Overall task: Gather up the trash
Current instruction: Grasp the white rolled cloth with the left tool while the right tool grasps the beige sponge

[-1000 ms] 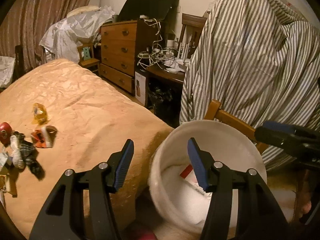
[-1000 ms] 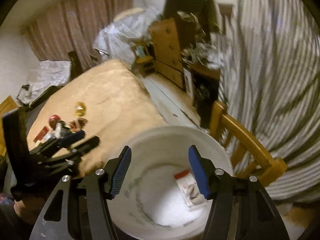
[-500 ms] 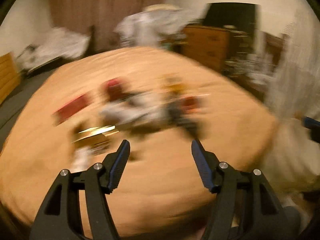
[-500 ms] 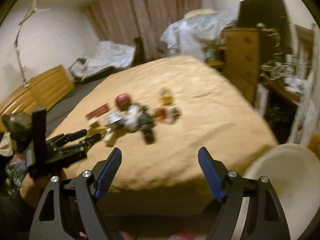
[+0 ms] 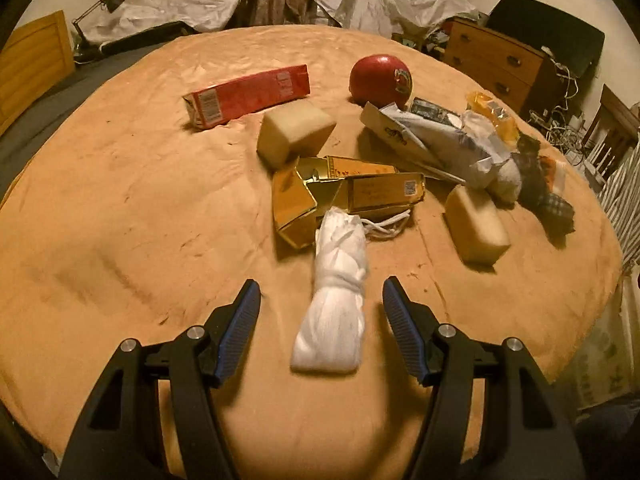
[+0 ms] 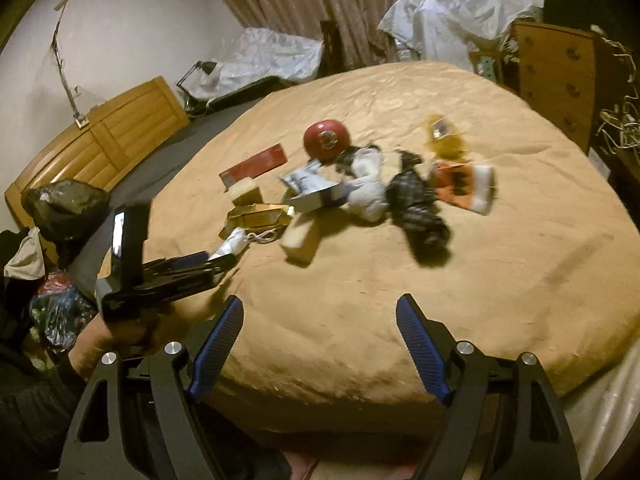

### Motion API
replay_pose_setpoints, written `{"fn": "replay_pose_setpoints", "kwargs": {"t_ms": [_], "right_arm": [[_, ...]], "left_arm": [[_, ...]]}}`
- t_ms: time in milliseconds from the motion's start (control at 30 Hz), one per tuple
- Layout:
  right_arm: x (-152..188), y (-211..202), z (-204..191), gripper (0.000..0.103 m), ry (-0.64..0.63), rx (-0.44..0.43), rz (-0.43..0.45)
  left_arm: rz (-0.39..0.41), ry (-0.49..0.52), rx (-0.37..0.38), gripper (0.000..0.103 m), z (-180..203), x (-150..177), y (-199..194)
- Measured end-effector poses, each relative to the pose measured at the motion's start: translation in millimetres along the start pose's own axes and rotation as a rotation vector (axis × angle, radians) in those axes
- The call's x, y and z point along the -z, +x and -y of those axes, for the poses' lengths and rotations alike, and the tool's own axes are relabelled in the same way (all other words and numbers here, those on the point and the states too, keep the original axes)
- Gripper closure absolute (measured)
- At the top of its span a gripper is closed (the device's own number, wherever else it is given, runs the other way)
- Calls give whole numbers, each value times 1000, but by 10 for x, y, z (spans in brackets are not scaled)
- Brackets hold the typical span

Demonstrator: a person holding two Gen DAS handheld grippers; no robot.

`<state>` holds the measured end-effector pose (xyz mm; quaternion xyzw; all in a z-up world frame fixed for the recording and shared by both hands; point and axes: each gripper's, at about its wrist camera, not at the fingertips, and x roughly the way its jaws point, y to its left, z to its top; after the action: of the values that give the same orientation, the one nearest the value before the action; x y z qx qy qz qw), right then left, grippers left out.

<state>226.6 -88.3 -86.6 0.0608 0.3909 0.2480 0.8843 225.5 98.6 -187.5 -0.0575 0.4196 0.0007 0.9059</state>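
Trash lies scattered on a tan bedspread (image 5: 120, 208). My left gripper (image 5: 320, 320) is open, low over the bed, with a white rolled cloth bundle (image 5: 338, 300) lying between its fingers, not gripped. Beyond it lie crushed gold boxes (image 5: 344, 192), two pale foam blocks (image 5: 294, 134) (image 5: 476, 226), a red carton (image 5: 248, 94), a red ball (image 5: 380, 80) and a white paper bag (image 5: 432, 140). My right gripper (image 6: 320, 344) is open and empty above the bed's near edge, the pile (image 6: 352, 184) well ahead. The left gripper (image 6: 180, 272) shows at its left.
A dark checked cloth (image 5: 548, 192) and yellow wrapper (image 5: 492, 116) lie at the pile's right. A wooden dresser (image 5: 500, 64) stands right of the bed. A wooden headboard (image 6: 100, 144) and black bag (image 6: 64, 208) are at the left. Curtains and plastic-covered furniture stand behind.
Both grippers swung left from the white bucket to the bed. The left one moved down close over the white bundle. The bucket has left both views.
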Motion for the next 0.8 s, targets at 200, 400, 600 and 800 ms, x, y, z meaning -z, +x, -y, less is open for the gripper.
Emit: {"fn": "replay_pose_setpoints", "kwargs": {"t_ms": [200,400,600,800], "right_arm": [[-80,376,-79,24,-8,-11,-37],[-134,764,-115,29,-9,-21,-68],[-293,1145,-297,30,-47,-33,-81],[-595,1695,-368,34,-67,50,-118]], "left_arm": [[1,-14,17,79,-88,62,9],[15,-13,60,79,-120,189,-173],[37,-51,30,79,-253,221,-225],[20,-56,23,77,-291,229,-129]]}}
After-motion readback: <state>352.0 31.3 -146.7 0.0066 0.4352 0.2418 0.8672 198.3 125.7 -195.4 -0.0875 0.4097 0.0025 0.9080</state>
